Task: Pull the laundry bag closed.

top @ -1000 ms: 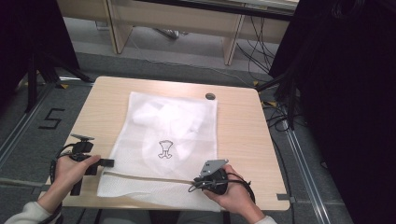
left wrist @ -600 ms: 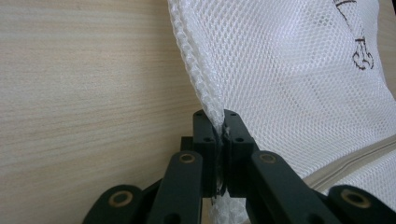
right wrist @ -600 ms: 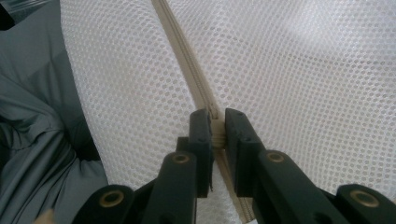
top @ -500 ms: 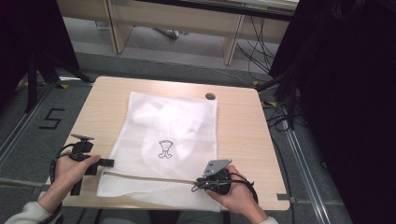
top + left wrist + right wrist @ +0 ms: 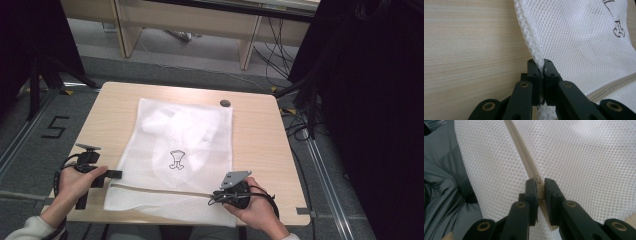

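A white mesh bag with a dark printed emblem lies flat on the wooden table. A beige zipper runs across its near end. My left gripper is at the bag's left edge, shut on the mesh seam. In the left gripper view the left gripper pinches the bag at its folded edge. My right gripper is at the zipper's right part. In the right gripper view the right gripper is shut on the zipper, apparently at its slider.
A small dark round cap sits in the table near the far edge. Grey clothing of the person lies under the bag's overhanging near end. Cables and wooden desk legs stand on the floor beyond the table.
My right gripper has shifted slightly to the right along the zipper line. The left gripper and the bag's left edge have stayed put.
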The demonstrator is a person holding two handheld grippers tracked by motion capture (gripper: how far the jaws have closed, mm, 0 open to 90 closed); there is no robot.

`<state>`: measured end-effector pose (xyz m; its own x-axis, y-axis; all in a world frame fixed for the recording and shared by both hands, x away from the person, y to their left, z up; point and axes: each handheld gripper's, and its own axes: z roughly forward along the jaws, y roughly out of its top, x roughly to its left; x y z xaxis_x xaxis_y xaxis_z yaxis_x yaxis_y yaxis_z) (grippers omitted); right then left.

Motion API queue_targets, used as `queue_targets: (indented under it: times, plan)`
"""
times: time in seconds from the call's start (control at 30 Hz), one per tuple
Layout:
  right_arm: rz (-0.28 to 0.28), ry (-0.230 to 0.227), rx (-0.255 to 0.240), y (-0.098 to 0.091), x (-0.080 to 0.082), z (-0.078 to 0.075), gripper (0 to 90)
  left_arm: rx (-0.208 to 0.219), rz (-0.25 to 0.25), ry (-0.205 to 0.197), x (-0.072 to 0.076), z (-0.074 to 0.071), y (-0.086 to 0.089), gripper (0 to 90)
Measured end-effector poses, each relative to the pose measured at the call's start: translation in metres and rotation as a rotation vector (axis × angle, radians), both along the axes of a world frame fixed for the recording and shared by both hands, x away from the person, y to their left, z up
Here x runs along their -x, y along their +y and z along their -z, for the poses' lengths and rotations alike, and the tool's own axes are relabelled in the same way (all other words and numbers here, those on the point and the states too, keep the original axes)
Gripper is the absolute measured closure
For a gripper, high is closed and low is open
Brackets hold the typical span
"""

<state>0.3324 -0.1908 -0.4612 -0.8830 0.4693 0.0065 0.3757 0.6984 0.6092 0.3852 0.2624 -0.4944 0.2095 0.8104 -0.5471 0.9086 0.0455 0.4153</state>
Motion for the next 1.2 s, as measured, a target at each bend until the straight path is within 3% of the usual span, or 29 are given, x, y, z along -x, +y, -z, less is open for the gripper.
queue_targets:
  times: [0.2, 0.23, 0.37, 0.43, 0.47, 0.5, 0.83, 1.2]
  plan:
    - [-0.001, 0.006, 0.003, -0.004, -0.001, -0.001, 82.4, -0.003, 0.0, -0.001, 0.0, 0.0, 0.0, 85.3]
    - [-0.024, 0.0, 0.014, -0.005, -0.002, -0.002, 82.5, -0.002, -0.002, 0.0, 0.0, 0.0, 0.0, 85.3]
    - [0.003, 0.015, 0.005, -0.009, -0.001, -0.001, 82.4, -0.004, -0.003, 0.0, 0.0, 0.0, 0.0, 85.3]
    - [-0.016, 0.0, 0.004, -0.009, -0.002, -0.001, 82.4, -0.003, -0.003, 0.001, 0.0, 0.0, 0.001, 85.3]
    - [-0.004, 0.018, 0.012, -0.011, -0.001, -0.003, 82.4, -0.001, -0.003, 0.001, 0.0, 0.0, 0.0, 85.3]
    - [0.0, 0.016, -0.007, -0.01, -0.001, -0.001, 82.4, -0.002, -0.003, 0.001, 0.0, 0.0, 0.0, 85.3]
    - [0.013, 0.034, 0.001, -0.016, -0.001, -0.001, 82.4, -0.004, -0.004, 0.0, -0.001, 0.0, 0.001, 85.3]
    - [0.001, 0.062, 0.013, -0.024, -0.002, -0.002, 82.4, -0.008, 0.004, 0.003, -0.001, 0.001, 0.002, 85.3]
